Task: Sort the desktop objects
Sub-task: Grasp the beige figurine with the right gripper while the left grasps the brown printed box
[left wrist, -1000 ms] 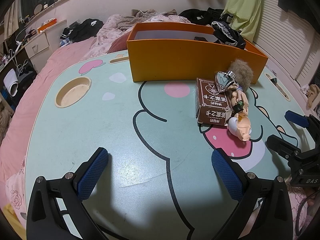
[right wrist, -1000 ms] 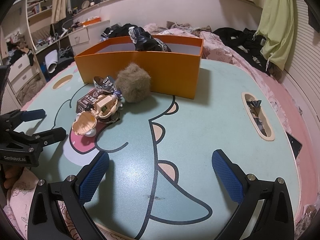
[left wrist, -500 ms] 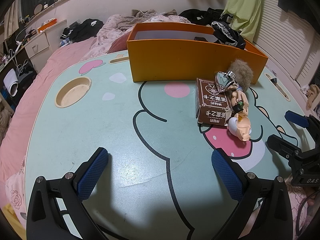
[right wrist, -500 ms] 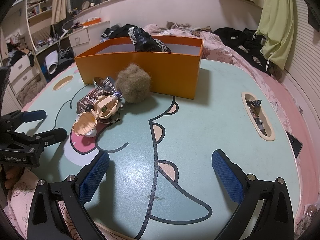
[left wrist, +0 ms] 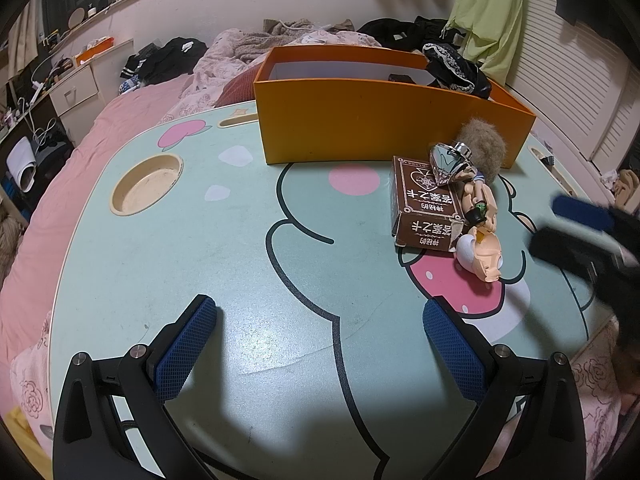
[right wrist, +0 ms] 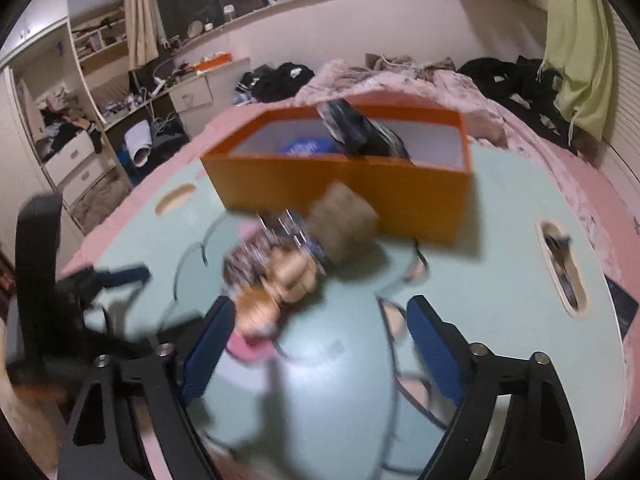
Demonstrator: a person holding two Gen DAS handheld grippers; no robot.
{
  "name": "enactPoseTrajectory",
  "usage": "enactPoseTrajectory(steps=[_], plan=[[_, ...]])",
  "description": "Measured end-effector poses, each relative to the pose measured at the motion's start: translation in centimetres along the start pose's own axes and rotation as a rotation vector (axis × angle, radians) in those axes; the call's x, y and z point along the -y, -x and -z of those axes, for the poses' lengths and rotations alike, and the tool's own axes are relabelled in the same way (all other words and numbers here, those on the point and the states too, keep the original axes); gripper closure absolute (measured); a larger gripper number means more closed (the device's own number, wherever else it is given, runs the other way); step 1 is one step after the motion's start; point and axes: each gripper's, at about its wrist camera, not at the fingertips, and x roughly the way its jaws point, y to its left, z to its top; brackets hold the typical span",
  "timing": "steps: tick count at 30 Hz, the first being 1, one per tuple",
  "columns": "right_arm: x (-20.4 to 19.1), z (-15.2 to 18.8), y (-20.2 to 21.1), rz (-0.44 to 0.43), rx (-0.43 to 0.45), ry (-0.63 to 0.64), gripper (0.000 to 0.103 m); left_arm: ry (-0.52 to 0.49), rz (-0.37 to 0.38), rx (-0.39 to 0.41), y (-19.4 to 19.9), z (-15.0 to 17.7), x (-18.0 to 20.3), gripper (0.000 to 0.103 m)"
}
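My right tongs [right wrist: 316,344] have left their idle station: half a second ago they sat low and well back from the clutter; now the right wrist view is motion-blurred, raised and tilted down toward the pile, with the jaws wide and empty. The pile lies between 11 and 12 o'clock of them, close ahead: the doll figure [right wrist: 288,276] nearest, the brown card box [left wrist: 426,204] under it, the fuzzy ball [right wrist: 344,228] and the shiny faceted piece [left wrist: 448,162] behind. All rest on the bench [left wrist: 200,264] just in front of the orange bin [left wrist: 360,120], untouched. My left tongs [left wrist: 320,344] are unchanged, wide open over bare bench. I judge sorting has just begun: a first pick, probably the doll.
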Motion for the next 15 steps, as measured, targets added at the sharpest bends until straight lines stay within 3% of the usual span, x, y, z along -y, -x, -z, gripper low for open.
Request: enactPoseTrajectory(steps=[2,4,5,8,11,15], plan=[[-0.5,-0.9,-1.2,-0.017,-0.025,-0.019,0.025,0.0,0.0,0.0,0.0,0.0,0.0,0.0],[-0.8,-1.4,-2.9,-0.018,-0.091,-0.027,0.041,0.0,0.0,0.0,-0.1,0.0,-0.1,0.0],[-0.9,-1.4,-3.7,-0.03,-0.133,-0.03,0.061,0.0,0.0,0.0,0.0,0.0,0.0,0.0],[-0.3,-0.7,-3.4,-0.079,-0.14,-0.056,0.077,0.0,0.0,0.001,0.0,0.1,0.0,0.0],[0.9,0.5,-2.2,-0.123,-0.14,-0.098,0.081,0.001,0.0,0.001,0.0,0.0,0.0,0.0],[1.6,1.6,-0.2,-0.075,-0.098,-0.079,0.081,0.001,0.0,0.001,0.0,0.0,0.0,0.0]])
